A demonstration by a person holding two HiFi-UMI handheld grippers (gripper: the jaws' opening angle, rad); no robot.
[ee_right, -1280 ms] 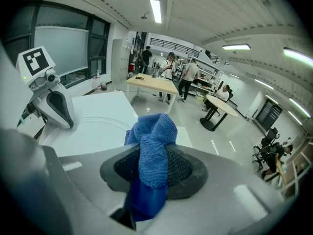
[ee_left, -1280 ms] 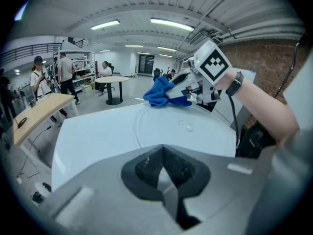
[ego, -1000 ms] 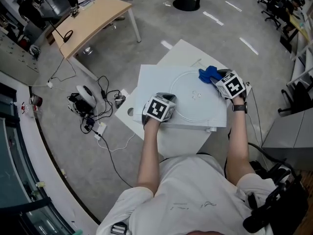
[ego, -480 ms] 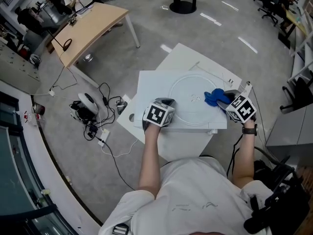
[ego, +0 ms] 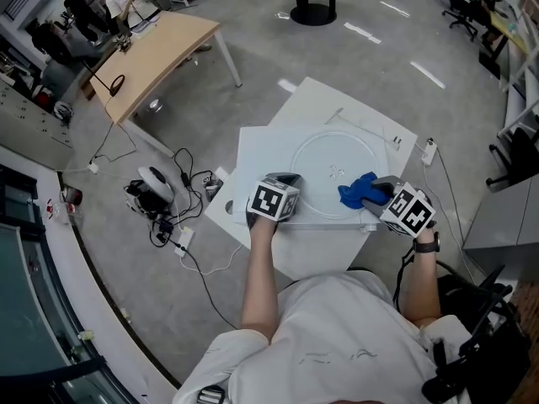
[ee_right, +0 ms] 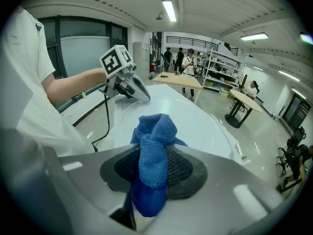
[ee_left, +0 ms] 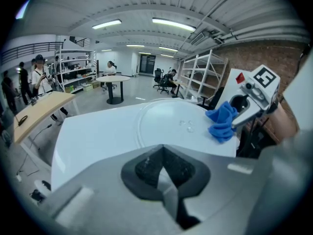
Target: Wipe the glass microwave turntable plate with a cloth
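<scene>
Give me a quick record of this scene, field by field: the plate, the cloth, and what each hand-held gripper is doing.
Plate: clear glass turntable plate, lying flat on a white board
Cloth: blue cloth, bunched, over the plate's near right edge
Right hand-held gripper: shut on the blue cloth
Left hand-held gripper: shut, nothing between its jaws, at the plate's near left rim

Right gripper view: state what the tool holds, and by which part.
The right tool is shut on the blue microfibre cloth, pinching its bunched middle; cloth bulges out ahead of and below the jaws.
</scene>
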